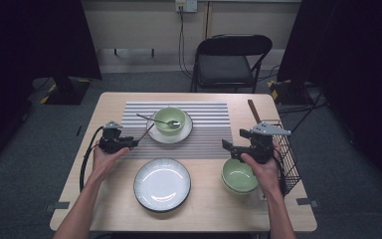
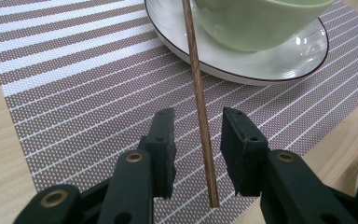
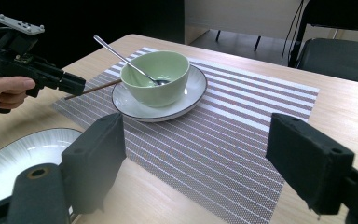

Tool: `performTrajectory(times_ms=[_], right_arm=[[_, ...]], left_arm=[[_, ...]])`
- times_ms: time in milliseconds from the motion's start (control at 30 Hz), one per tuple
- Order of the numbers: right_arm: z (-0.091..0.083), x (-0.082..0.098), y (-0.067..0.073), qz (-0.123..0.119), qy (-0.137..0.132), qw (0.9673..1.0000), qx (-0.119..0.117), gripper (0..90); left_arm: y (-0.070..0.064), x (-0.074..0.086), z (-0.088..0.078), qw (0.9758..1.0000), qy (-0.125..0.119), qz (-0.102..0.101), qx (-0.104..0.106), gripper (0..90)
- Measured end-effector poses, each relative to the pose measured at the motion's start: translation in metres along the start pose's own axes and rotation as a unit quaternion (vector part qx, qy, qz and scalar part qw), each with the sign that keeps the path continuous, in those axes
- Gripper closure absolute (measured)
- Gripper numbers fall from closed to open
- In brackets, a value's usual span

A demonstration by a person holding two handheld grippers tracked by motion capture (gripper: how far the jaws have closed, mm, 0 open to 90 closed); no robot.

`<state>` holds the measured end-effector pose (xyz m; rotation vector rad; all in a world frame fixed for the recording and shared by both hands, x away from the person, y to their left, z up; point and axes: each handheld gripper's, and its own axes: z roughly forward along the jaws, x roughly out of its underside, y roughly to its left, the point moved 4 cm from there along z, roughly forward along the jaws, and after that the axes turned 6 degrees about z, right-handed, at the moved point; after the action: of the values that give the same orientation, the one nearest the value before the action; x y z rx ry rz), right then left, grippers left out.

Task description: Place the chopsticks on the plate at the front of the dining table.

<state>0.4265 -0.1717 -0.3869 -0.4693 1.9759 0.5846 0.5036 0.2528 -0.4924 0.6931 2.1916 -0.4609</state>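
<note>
On the striped mat (image 2: pixel 74 93), the left gripper (image 2: pixel 198 140) stood a little open around a chopstick (image 2: pixel 198 93), not squeezing it. The right gripper (image 3: pixel 196 158) was wide open, holding nothing.

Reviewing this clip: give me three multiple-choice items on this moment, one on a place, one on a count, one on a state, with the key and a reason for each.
1. Where does the spoon sit?
A. in the green bowl on the saucer
B. on the large plate
C. in the wire basket

2. How many green bowls are on the table?
A. one
B. two
C. three

3. How do the left gripper's jaws stand around the chopstick?
A. clamped on it
B. apart, with a gap either side
C. far off it

Key: A, its handle rises from the bowl; B, a second bowl sits under the right hand; B, the stick lies between separated pads.
</note>
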Motion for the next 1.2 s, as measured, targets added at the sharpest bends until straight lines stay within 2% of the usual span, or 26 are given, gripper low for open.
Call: performTrajectory(times_ms=[100, 167, 267, 367, 467, 633, 767, 1200], right_arm=[[0.0, 0.0, 0.0, 0.0, 0.0, 1.0, -0.001, 19.2], [0.0, 0.0, 0.0, -0.001, 0.0, 1.0, -0.001, 19.1], [0.0, 0.0, 0.0, -0.001, -0.001, 1.0, -0.001, 19.2], [-0.001, 0.0, 0.0, 0.001, -0.002, 1.0, -0.003, 19.2], [-0.002, 0.0, 0.0, 0.002, -0.001, 1.0, -0.003, 19.1], [-0.002, 0.0, -0.001, 0.002, -0.001, 1.0, -0.001, 19.1], [-0.001, 0.001, -0.001, 0.001, -0.001, 1.0, -0.002, 19.2], [-0.003, 0.0, -0.002, 0.002, -0.002, 1.0, 0.0, 19.1]], left_arm=[[-0.001, 0.001, 0.004, 1.0, 0.005, -0.001, 0.0, 65.2], [-0.003, 0.002, 0.006, 0.9999, 0.012, 0.006, 0.0, 67.1], [-0.003, 0.003, 0.01, 0.9998, 0.018, 0.004, 0.004, 71.9], [-0.004, 0.004, 0.013, 0.9997, 0.025, 0.004, 0.0, 78.9], [-0.004, 0.003, 0.015, 0.9998, 0.022, 0.003, 0.003, 83.6], [-0.004, 0.002, 0.016, 0.9997, 0.022, 0.004, -0.01, 85.2], [-0.005, 0.0, 0.017, 0.9998, 0.017, -0.003, -0.006, 85.2], [-0.005, -0.006, 0.023, 0.9999, 0.011, -0.006, -0.007, 84.5]])
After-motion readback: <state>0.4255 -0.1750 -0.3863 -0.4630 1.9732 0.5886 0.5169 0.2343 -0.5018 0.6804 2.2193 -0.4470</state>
